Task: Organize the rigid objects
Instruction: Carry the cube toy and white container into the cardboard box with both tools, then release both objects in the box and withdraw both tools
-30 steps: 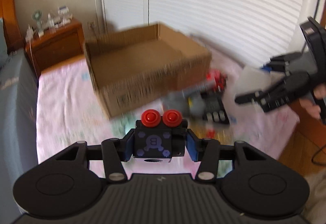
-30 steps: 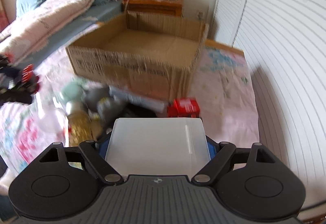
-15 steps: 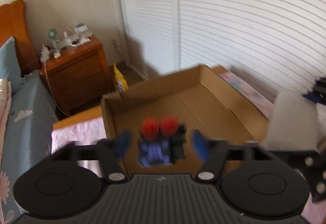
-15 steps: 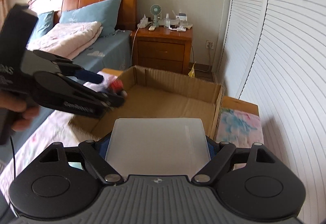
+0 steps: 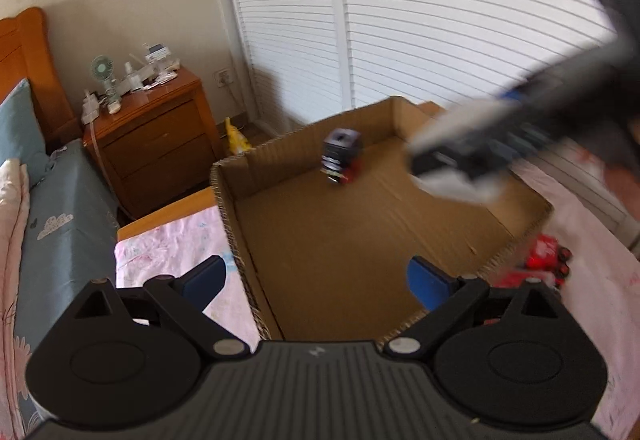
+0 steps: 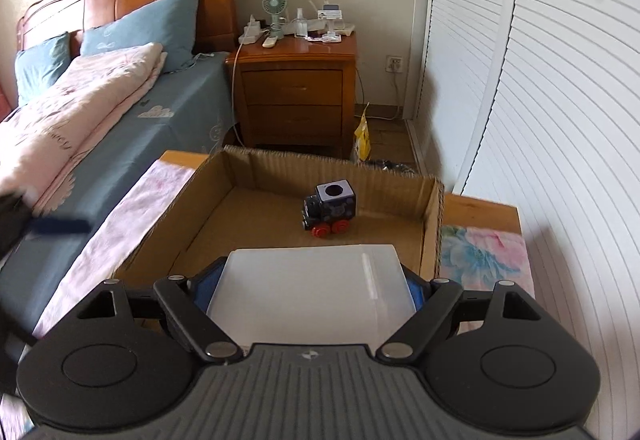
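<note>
A: Left gripper (image 5: 316,280)?
B: Its jaws have just been opening; nothing is between them now.
A: The small black toy train with red wheels (image 6: 330,209)?
B: On the open brown cardboard box (image 6: 434,224) floor, near the far wall.
A: Right gripper (image 6: 310,290)?
B: Clamped on the flat white plastic case (image 6: 310,296), with the box floor directly ahead and below.

My left gripper (image 5: 316,280) is matt black plastic with ribbed housing, blue rubbery pads and bright metal pivot screws. My right gripper (image 6: 310,286), built alike, clasps a frosted, smooth translucent plastic box (image 6: 310,304). The cardboard box (image 6: 434,224) is raw brown corrugated board, fluted at its cut rims. Inside, the toy train (image 6: 330,210) is glossy plastic with red wheels. The nightstand (image 6: 294,96) is varnished wood; the pink sheet (image 6: 486,250) is printed cloth.
</note>
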`<state>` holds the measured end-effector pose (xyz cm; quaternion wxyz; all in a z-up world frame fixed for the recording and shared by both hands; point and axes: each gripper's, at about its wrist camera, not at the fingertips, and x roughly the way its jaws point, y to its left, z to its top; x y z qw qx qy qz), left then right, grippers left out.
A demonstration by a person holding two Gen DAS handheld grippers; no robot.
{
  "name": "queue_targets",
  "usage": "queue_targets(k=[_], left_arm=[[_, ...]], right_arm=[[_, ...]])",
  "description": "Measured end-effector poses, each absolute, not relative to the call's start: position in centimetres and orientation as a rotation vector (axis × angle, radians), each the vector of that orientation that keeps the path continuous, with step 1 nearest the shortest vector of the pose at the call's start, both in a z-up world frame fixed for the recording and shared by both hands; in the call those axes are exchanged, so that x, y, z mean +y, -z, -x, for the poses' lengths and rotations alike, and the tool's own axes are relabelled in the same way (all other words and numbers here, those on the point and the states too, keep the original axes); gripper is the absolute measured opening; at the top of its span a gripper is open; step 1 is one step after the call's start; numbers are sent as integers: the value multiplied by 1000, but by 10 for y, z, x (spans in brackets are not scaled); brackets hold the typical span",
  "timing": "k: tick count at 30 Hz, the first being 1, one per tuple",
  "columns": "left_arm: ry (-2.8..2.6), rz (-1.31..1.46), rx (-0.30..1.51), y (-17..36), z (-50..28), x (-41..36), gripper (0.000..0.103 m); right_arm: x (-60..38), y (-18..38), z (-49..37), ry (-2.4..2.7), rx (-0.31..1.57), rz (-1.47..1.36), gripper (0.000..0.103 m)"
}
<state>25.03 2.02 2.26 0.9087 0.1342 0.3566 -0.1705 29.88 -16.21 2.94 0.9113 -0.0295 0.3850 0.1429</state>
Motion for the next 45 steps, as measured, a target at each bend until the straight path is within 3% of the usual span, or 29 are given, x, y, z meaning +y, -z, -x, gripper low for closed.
queue_targets(k=[2,4,24,36,45], left_arm=[[369,-273,734,-23,-242,20,97],[382,-266,733,-24,-237,20,97],[411,-210,684,-20,-164,12,98],[319,-137,612,-10,-117,30,101],[340,-119,706,23,-104,41,101]], right_arm=[[-159,-29,-307,-282,793,49,88],[-159,-28,-309,-269,791,20,103],[-166,-29,-188,-167,814,80,103],[-194,14,-123,-100,777,-47,103],[-197,29,-97,-162,758,-103,103]])
